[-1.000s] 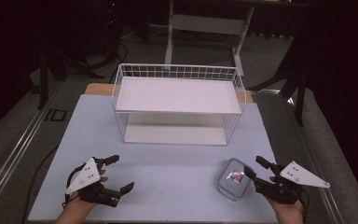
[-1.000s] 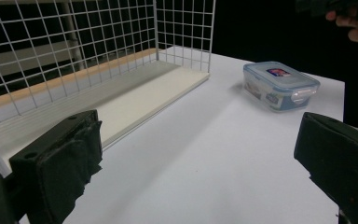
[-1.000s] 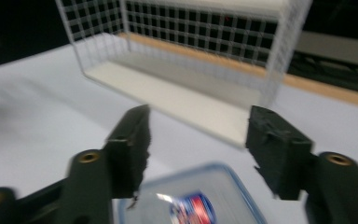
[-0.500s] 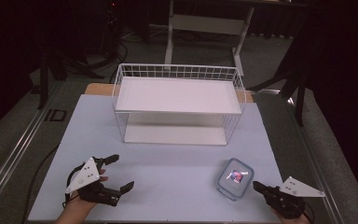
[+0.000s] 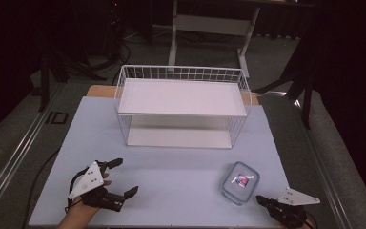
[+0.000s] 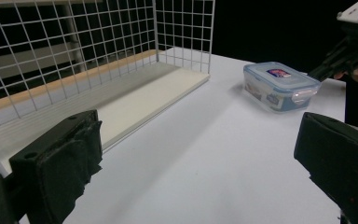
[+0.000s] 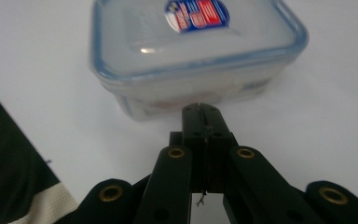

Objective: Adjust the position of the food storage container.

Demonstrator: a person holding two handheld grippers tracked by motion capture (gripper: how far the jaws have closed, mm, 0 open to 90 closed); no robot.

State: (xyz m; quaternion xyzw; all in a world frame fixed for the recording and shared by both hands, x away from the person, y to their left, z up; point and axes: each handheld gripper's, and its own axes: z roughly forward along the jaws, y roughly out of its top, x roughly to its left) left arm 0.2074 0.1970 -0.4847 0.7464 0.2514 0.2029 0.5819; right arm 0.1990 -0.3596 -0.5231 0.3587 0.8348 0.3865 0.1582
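The lidded plastic container (image 5: 240,182) sits on the white table (image 5: 181,167) at near right, in front of the wire rack (image 5: 183,105). The right claw (image 5: 262,202), jaws pressed together with nothing between them, points at the container's near side. The left claw (image 5: 120,177) rests near left, jaws spread wide.

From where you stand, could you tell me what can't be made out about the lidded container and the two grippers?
- Container contents: frosted walls in the right gripper view, too small in the high view.
- Its lid sticker: print too small.
- Right gripper tips touching the container or not: unclear.
- Left gripper wrist: cut off by the bottom edge.
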